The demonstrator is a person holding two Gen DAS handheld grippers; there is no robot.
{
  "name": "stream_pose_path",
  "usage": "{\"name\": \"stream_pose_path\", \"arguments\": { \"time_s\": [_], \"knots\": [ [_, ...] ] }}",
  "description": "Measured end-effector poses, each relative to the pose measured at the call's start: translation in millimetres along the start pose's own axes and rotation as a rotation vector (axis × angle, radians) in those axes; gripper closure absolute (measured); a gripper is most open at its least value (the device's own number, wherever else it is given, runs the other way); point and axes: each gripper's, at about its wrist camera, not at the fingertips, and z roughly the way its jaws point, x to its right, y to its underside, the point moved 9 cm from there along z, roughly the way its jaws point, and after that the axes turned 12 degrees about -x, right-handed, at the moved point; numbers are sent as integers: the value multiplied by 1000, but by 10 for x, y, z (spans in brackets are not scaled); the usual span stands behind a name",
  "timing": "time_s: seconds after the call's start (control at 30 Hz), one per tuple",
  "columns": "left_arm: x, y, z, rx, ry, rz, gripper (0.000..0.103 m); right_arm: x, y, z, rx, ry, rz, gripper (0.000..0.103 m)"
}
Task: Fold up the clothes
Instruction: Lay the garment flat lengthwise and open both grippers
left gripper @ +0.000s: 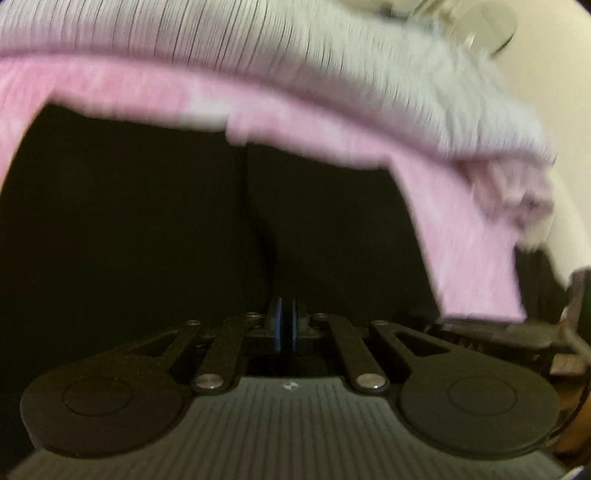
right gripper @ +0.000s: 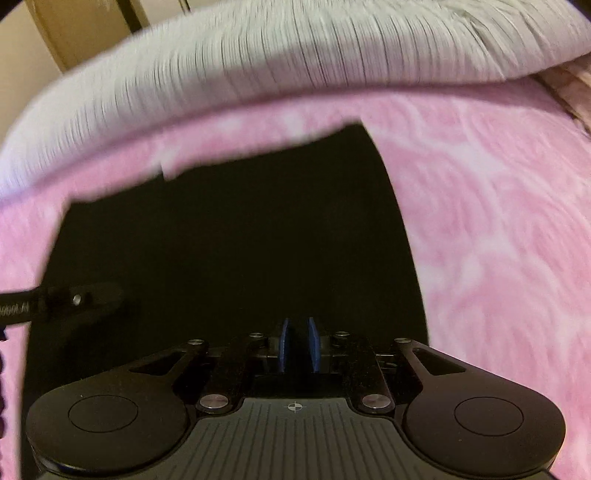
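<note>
A black garment lies spread on a pink fuzzy blanket. My left gripper is shut, its blue pads pressed together low on the cloth. A crease in the black fabric runs straight up from the pads, so it looks pinched there. In the right wrist view the same black garment fills the middle. My right gripper hovers over it with a narrow gap between its blue pads. The gap is dark and no cloth shows clearly inside it. A black part of the left gripper pokes in from the left edge.
A grey-white ribbed pillow or cover lies along the far edge of the pink blanket. Beyond it stand a pale wall and a door frame. Both views are motion-blurred. Dark hardware shows at the right edge.
</note>
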Motion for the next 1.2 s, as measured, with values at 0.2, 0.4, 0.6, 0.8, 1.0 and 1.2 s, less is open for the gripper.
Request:
{"name": "stream_pose_path", "arguments": {
  "time_s": [0.2, 0.4, 0.6, 0.8, 1.0, 1.2],
  "knots": [
    [16, 743, -437, 12, -4, -57, 102, -10, 688, -419, 0, 57, 2, 87],
    [-130, 1641, -561, -84, -57, -113, 102, -166, 1654, -479, -153, 66, -18, 86],
    [-95, 2387, -903, -129, -92, -110, 102, -218, 2334, -881, -161, 142, -35, 85],
    [-84, 3103, -1050, -195, -171, -141, 102, -118, 3061, -974, -265, 175, -13, 85],
    [196, 3688, -1279, -292, -284, -242, 101, -70, 3644, -1198, -407, 157, -136, 85],
    [1164, 3593, -1957, -150, -365, -233, 95, -70, 3405, -1931, -291, 109, -173, 74]
  ]
}}
